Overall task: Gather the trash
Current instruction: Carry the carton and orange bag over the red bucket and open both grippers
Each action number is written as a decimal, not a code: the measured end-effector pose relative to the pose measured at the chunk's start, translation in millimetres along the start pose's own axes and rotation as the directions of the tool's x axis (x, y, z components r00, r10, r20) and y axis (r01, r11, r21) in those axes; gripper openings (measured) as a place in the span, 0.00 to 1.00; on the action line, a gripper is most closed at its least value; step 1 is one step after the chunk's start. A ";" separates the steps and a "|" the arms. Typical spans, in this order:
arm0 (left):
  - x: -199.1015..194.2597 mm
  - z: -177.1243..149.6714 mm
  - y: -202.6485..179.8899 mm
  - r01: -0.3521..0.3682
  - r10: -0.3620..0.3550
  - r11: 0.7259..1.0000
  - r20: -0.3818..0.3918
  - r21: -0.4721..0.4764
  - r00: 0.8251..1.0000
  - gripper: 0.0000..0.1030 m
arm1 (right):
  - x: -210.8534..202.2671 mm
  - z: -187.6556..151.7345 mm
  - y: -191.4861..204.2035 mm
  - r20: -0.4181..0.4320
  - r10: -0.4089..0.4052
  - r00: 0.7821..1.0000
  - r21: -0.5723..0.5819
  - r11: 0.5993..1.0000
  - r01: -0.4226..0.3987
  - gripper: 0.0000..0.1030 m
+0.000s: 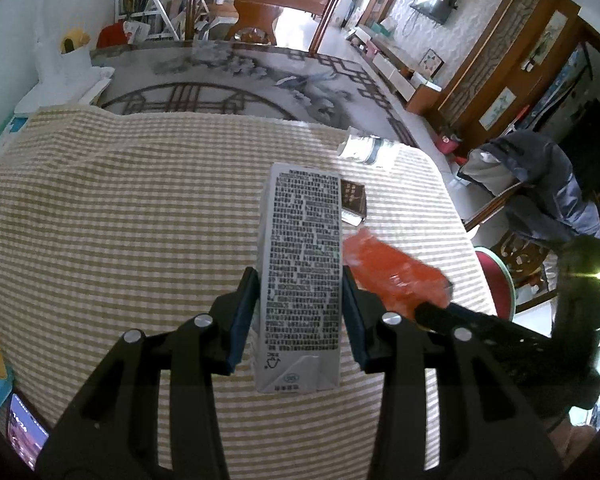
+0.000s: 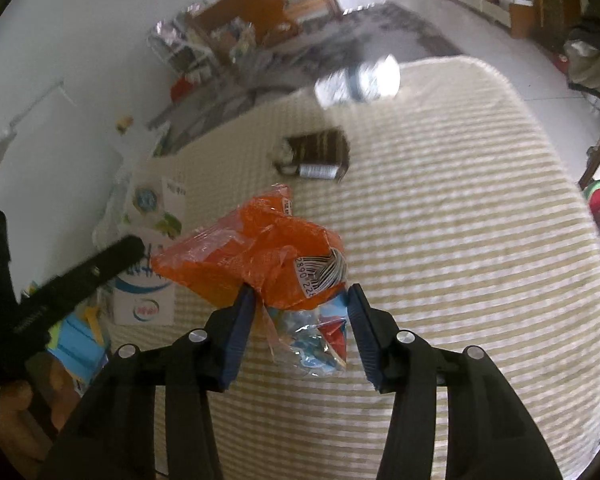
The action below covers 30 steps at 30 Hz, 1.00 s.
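Observation:
My left gripper [image 1: 300, 276] is shut on a grey carton [image 1: 300, 240] printed with black text, held upright above the checked cloth. From the right wrist the same carton [image 2: 146, 280] shows its white, blue-printed face. My right gripper [image 2: 300, 300] is shut on a crumpled orange plastic wrapper [image 2: 256, 256] with a barcode; clear and blue film hangs below the pads. In the left wrist view that orange wrapper [image 1: 392, 272] sits just right of the carton, at the tip of the right gripper [image 1: 432, 310]. A dark small box [image 2: 316, 156] and a crushed clear bottle [image 2: 360, 80] lie farther back.
A beige checked cloth [image 1: 120, 220] covers the table. A phone [image 1: 24, 436] lies at its near left corner, with blue and yellow items beside it. A chair draped with a grey jacket [image 1: 540, 184] and a red stool [image 1: 496, 280] stand to the right.

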<state>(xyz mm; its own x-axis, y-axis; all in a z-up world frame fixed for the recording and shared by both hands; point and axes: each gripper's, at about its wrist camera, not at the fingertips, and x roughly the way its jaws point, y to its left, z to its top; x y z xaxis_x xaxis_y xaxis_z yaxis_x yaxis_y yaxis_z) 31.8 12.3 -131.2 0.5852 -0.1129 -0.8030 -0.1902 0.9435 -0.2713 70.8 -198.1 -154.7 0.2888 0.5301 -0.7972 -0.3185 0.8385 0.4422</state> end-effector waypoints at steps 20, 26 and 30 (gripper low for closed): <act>4.9 7.8 -62.9 0.054 -0.055 0.995 0.010 0.087 0.998 0.38 | -73.8 13.3 -49.6 0.179 -0.100 0.979 0.077 0.993 0.088 0.45; 12.4 10.0 -95.7 0.087 -0.088 0.989 0.004 0.121 0.996 0.38 | -92.6 17.1 -79.7 0.202 -0.134 0.970 0.119 0.987 0.112 0.45; 22.3 9.3 -124.9 0.107 -0.106 0.983 -0.012 0.149 0.994 0.38 | -107.2 18.6 -109.3 0.214 -0.160 0.964 0.156 0.979 0.128 0.45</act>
<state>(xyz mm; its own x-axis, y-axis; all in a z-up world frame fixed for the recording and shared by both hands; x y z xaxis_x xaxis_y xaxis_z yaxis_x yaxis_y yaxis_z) 75.9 -105.2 -110.3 0.5929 -0.2162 -0.7757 -0.0068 0.9619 -0.2733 91.5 -344.3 -109.9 0.5220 0.4039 -0.7512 -0.1340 0.9087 0.3955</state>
